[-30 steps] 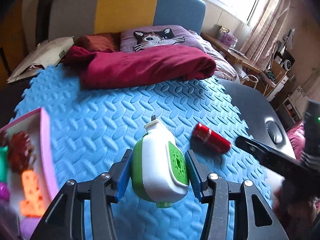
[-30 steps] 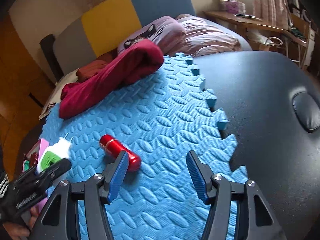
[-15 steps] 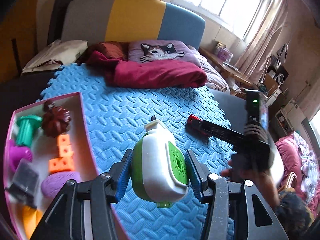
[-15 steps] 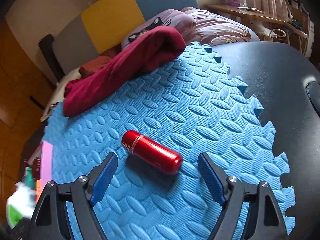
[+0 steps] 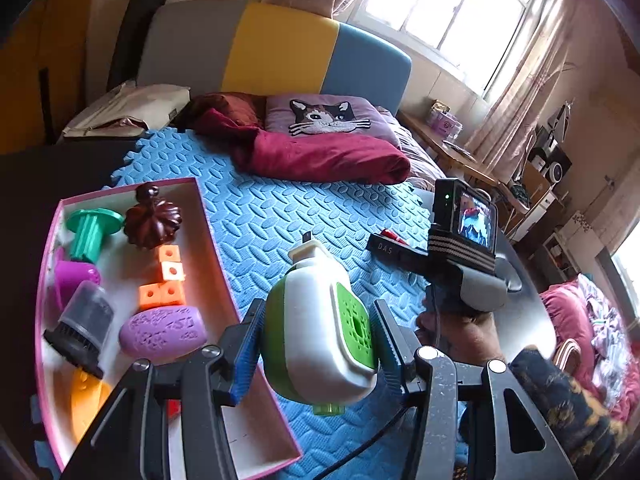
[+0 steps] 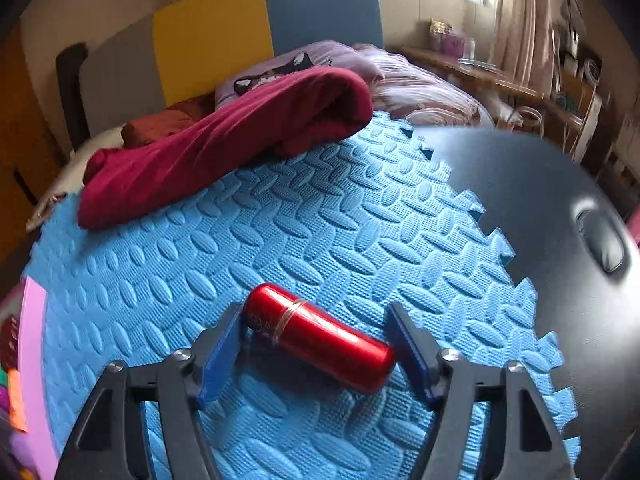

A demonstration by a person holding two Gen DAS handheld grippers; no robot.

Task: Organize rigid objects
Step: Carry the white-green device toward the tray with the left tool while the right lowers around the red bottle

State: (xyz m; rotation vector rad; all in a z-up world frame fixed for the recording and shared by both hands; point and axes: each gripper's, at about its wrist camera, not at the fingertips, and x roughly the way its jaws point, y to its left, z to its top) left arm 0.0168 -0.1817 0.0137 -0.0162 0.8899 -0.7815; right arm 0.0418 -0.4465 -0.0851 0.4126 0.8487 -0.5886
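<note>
My left gripper (image 5: 316,344) is shut on a white and green plastic device (image 5: 320,332) and holds it above the right wall of the pink tray (image 5: 216,240). The tray holds several toys, among them orange cubes (image 5: 164,280) and a purple oval (image 5: 164,332). My right gripper (image 6: 316,344) is open, low over the blue foam mat (image 6: 320,220), with a red metal cylinder (image 6: 320,336) lying crosswise between its fingers. The right gripper also shows in the left wrist view (image 5: 404,250), over the cylinder (image 5: 390,235).
A dark red blanket (image 6: 224,144) and a cat pillow (image 5: 324,120) lie at the mat's far edge. A black table surface (image 6: 560,208) borders the mat on the right. The pink tray's edge (image 6: 34,344) shows at the left.
My left gripper has lifted and swung left with the device, bringing the tray fully into view. My right gripper has moved in so the red cylinder lies between its fingers.
</note>
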